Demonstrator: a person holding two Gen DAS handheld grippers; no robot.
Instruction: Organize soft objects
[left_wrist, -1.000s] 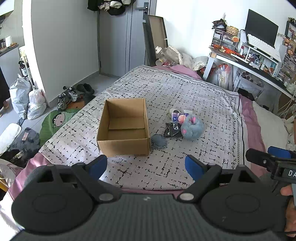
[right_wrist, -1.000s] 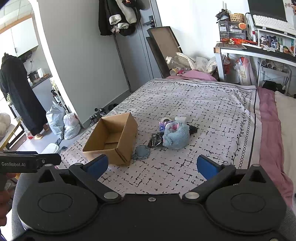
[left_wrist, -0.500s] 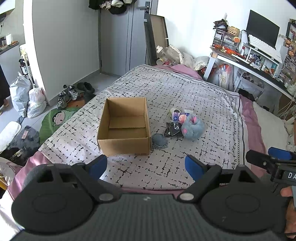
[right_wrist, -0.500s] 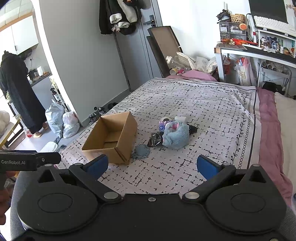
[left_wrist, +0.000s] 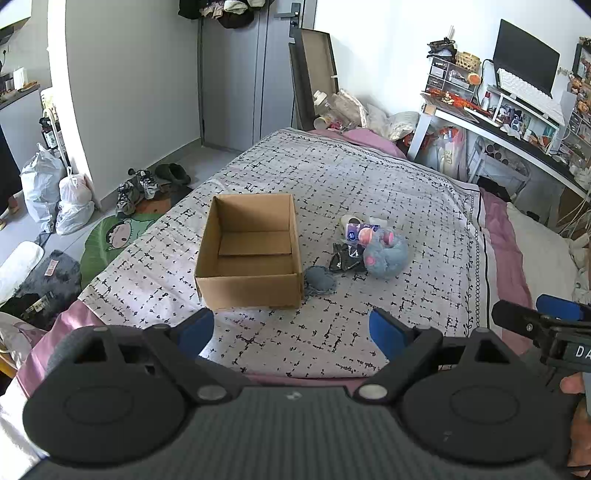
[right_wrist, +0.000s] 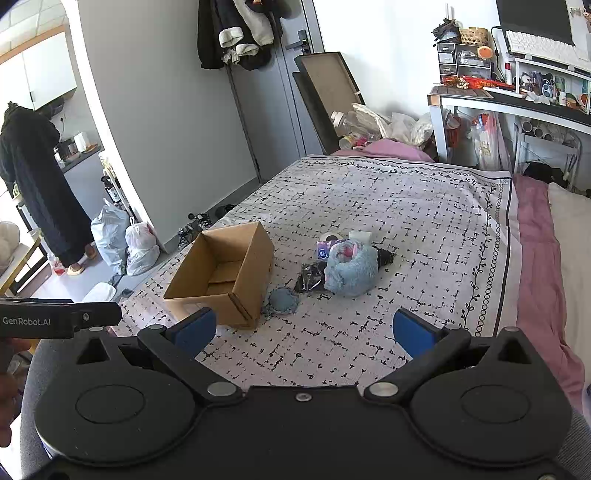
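Holding spread as before, left tongs (left_wrist: 291, 330), right tongs (right_wrist: 303, 332); cardboard box (left_wrist: 251, 254) unmoved

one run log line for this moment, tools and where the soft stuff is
left tool open, holding nothing | right tool open, holding nothing | cardboard box looks empty | blue plush toy on bed beside box

The left gripper (left_wrist: 291, 332) is held above the near edge of the bed (left_wrist: 369, 177), its two blue fingers (left_wrist: 384, 330) wide apart with nothing between them. A brown cardboard box (left_wrist: 251, 284) sits open on the bed. Just to its right lies a small round grey-blue pad (left_wrist: 319, 278). Near that is a fluffy blue plush toy (left_wrist: 388, 254) with pink spots, touching a dark crinkly bag (left_wrist: 345, 256). The right gripper (left_wrist: 543, 325) pokes in at the right edge.
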